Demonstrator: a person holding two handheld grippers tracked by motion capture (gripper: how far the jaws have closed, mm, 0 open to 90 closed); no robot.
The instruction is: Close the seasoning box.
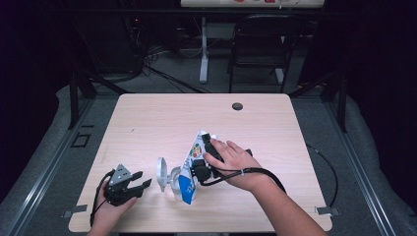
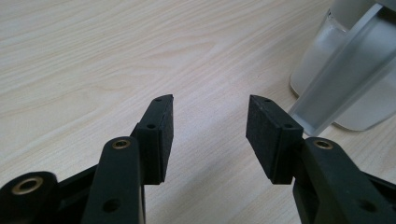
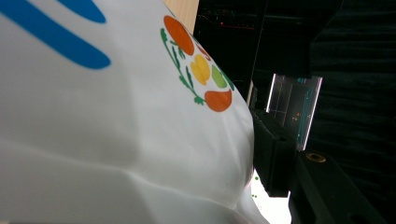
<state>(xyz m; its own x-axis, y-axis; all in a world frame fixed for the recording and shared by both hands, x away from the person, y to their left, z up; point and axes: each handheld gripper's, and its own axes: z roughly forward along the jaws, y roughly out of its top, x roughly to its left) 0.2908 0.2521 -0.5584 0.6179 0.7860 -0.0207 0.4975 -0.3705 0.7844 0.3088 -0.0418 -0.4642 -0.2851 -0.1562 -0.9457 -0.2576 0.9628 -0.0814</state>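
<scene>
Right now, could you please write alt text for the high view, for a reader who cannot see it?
The right gripper tilts a white printed pouch over a clear container on a light wooden table. The open left gripper rests nearby, holding nothing.

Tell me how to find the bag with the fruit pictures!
Look at the pale wooden table, near its front edge by the person's right hand. The right tool grips a white bag, tilted over a clear container. Blue patches and little orange, yellow and green fruits mark it out.
</scene>
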